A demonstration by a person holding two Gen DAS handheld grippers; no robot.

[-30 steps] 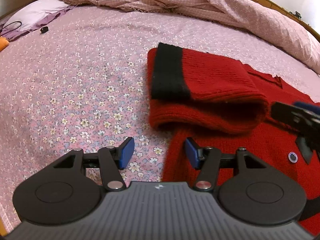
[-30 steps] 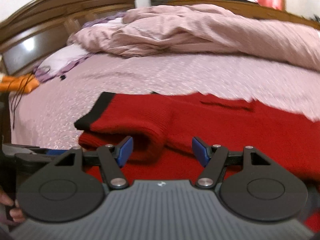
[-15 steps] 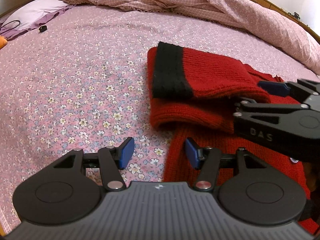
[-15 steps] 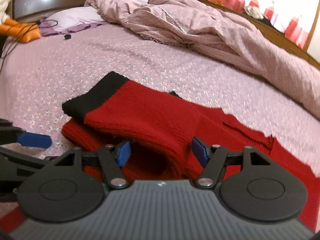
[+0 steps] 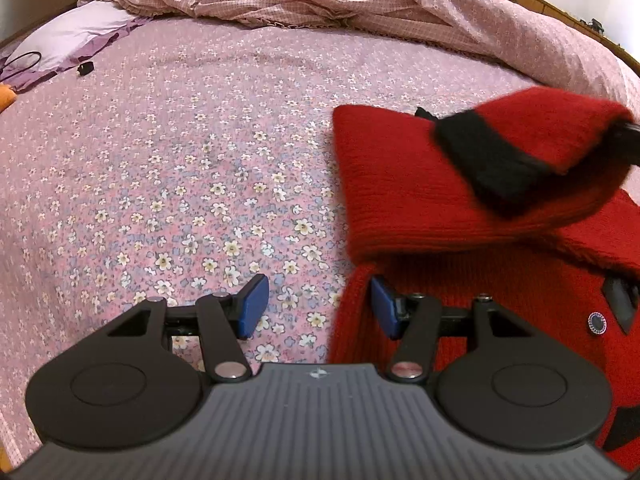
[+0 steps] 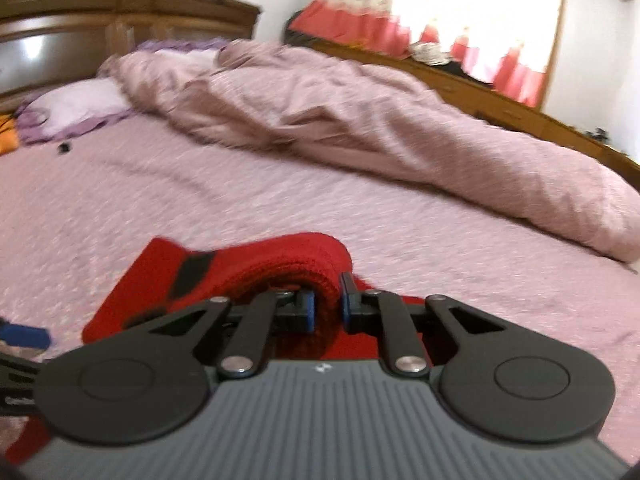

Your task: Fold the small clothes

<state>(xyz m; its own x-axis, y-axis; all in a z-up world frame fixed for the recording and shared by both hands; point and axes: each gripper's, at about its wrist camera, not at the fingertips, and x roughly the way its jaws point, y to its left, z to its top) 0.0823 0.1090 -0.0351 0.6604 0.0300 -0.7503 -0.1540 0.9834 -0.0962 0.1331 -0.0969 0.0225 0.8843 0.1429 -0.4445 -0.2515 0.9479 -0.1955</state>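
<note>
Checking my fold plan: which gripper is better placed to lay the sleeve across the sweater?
Right. The right gripper is shut on the sleeve and holds it lifted over the sweater. The left gripper is open and empty, low at the sweater's edge.

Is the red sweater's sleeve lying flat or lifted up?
Lifted. The right tongs are shut on the sleeve, holding its black cuff above the sweater. The left tongs are open.

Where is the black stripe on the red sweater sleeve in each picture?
Left wrist view: black knitted cuff band sits upper right, lifted above the red knitted sweater.
Right wrist view: it sits lower left of centre, beside the right claw.
Shared landmark: rumpled pink quilt.
</note>
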